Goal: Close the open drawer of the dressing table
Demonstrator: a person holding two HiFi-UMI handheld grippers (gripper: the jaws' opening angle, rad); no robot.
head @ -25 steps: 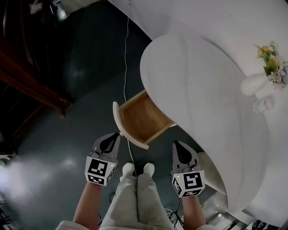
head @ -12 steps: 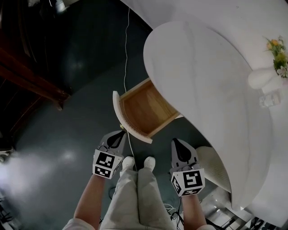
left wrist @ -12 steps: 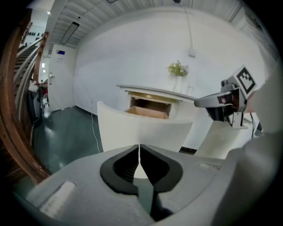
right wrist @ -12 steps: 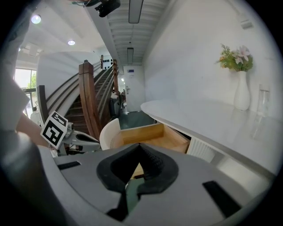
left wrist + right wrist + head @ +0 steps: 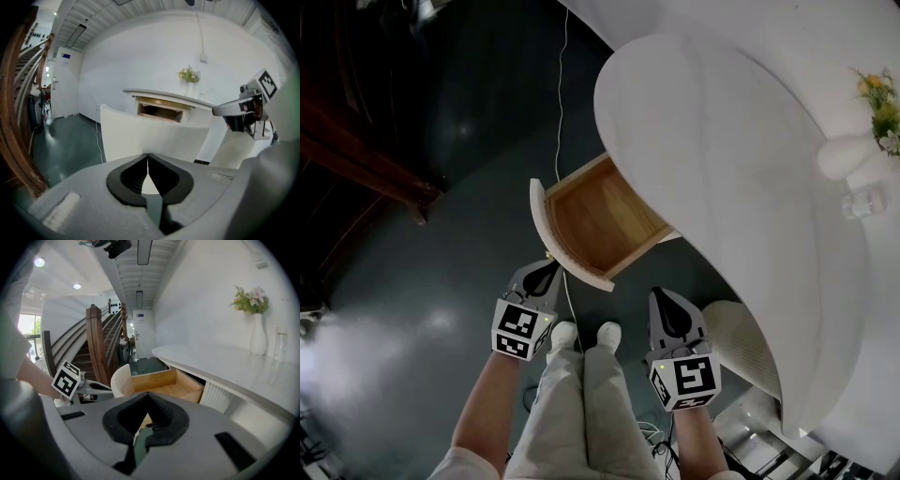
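Note:
The dressing table (image 5: 722, 178) has a curved white top. Its wooden drawer (image 5: 602, 220) stands pulled out to the left, with its curved white front (image 5: 551, 246) towards me. My left gripper (image 5: 547, 267) is shut and empty, with its tips just short of the lower end of that front. In the left gripper view the drawer front (image 5: 154, 138) fills the middle, a little beyond the shut left gripper (image 5: 148, 155). My right gripper (image 5: 660, 294) is shut and empty, hanging below the drawer's right corner. From the right gripper (image 5: 149, 395) I see into the open drawer (image 5: 164, 383).
A white vase of flowers (image 5: 855, 150) and a glass (image 5: 862, 202) stand on the table top. A ribbed white stool (image 5: 741, 349) sits under the table at the right. A thin white cable (image 5: 560, 103) runs over the dark floor. Dark wooden stairs (image 5: 366, 159) rise at the left.
My left gripper has moved forward and up towards the drawer front. The right gripper shifted slightly left. The drawer is still open.

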